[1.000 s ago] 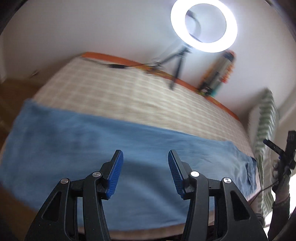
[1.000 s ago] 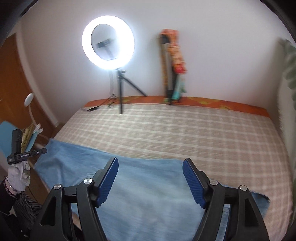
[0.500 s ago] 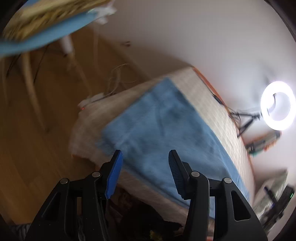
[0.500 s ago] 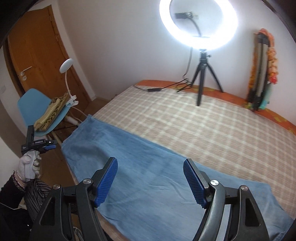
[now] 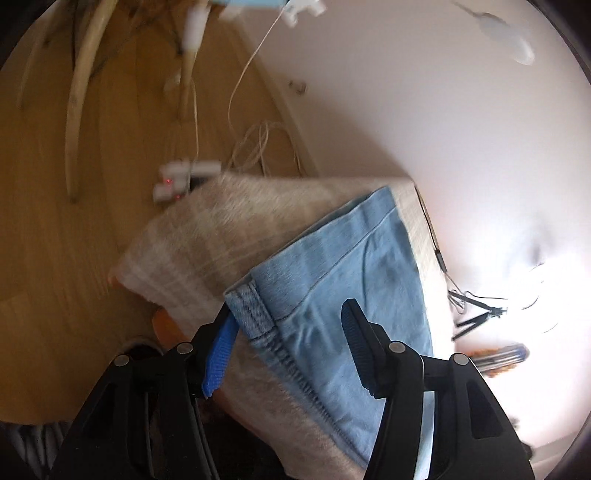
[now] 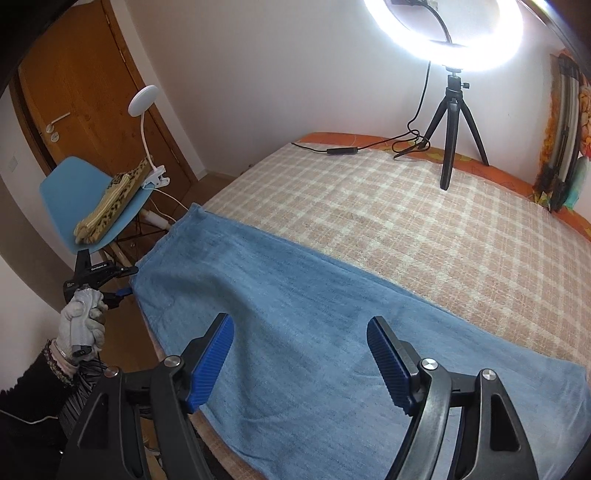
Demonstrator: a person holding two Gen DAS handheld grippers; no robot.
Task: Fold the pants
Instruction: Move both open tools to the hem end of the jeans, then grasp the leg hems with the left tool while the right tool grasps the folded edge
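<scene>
One pants (image 6: 314, 332), two grippers (image 6: 299, 354) (image 5: 288, 350), one chair (image 6: 74, 192), one ring light (image 6: 443, 33)

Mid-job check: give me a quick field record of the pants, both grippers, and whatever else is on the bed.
pants: blue pants spread flat along near edge of bed
left gripper: left gripper at hem corner, jaws opening, pads not pressing cloth
right gripper: right gripper above pants, jaws open, nothing held
also on bed: ring light tripod
</scene>
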